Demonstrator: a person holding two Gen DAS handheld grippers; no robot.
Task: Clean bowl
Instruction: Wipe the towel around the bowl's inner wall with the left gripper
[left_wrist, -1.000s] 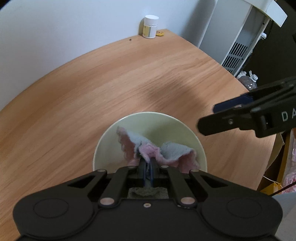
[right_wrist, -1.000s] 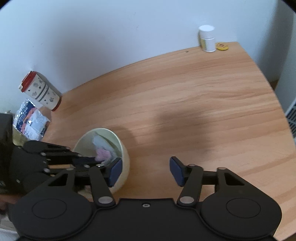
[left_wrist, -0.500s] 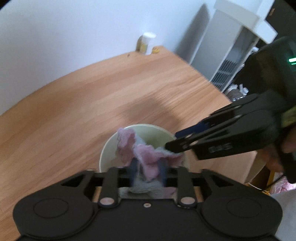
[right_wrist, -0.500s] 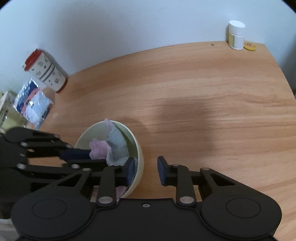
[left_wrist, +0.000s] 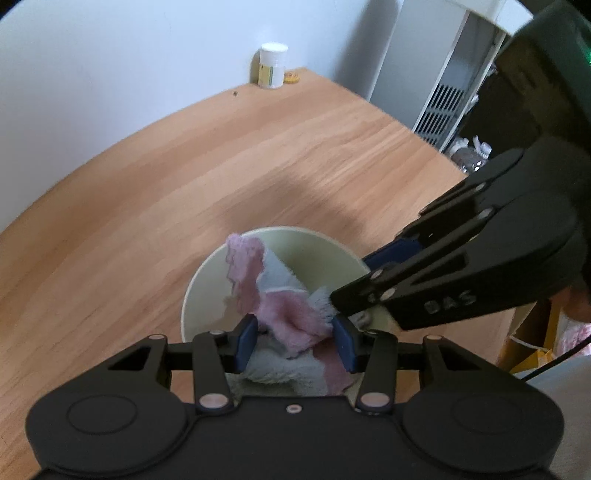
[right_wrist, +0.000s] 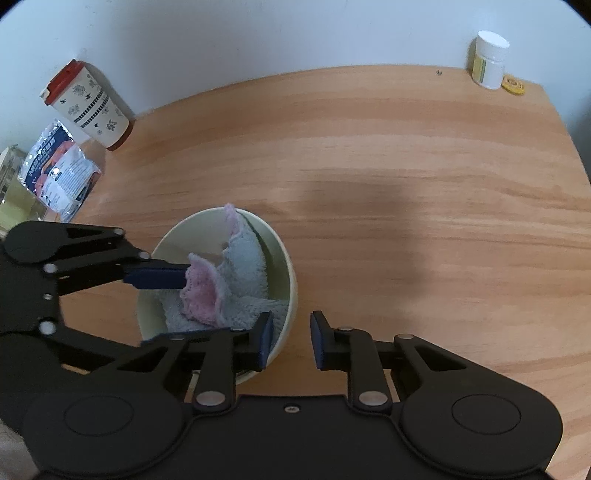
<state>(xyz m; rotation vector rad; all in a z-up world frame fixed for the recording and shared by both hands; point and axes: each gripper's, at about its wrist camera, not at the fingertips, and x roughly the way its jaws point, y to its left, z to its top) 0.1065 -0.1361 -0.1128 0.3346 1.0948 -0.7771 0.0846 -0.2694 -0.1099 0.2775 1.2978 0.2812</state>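
The bowl (right_wrist: 284, 280) sits on the wooden table (right_wrist: 406, 184), cloth (right_wrist: 236, 284) heaped inside. The left gripper (left_wrist: 295, 338) gapes, cloth loose between its fingers. The right gripper (right_wrist: 291, 339) straddles the bowl's rim, parted.

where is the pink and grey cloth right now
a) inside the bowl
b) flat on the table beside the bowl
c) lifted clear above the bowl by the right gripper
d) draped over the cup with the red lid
a: the cloth lies bunched inside the pale bowl, with the left gripper open around it and the right gripper open astride the bowl's wall, one finger inside and one outside.
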